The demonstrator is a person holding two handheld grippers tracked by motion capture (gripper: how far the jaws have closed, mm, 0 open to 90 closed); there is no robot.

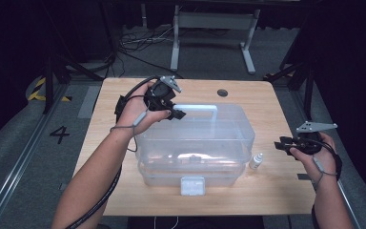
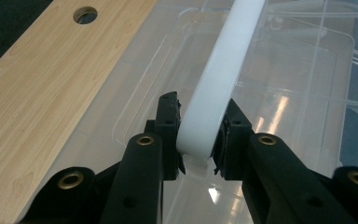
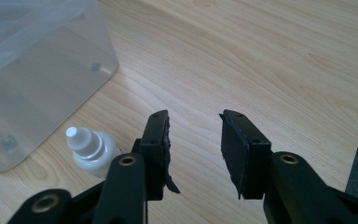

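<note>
White handle [image 2: 214, 88] clamped in left claw [image 2: 200, 140]; right claw [image 3: 193, 149] released beside bottle [image 3: 91, 147].

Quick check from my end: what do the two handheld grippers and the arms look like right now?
Both are black. The left gripper and right gripper each carry a grey three-cornered plate on top. The fingers are flat black pads on arms with brass-coloured rivets. A thick black cable trails along the left forearm. Grey cords loop at both wrists; forearms unsleeved.

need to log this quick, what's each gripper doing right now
left gripper: closed on the white handle of the clear box.
right gripper: open, holding nothing.
</note>
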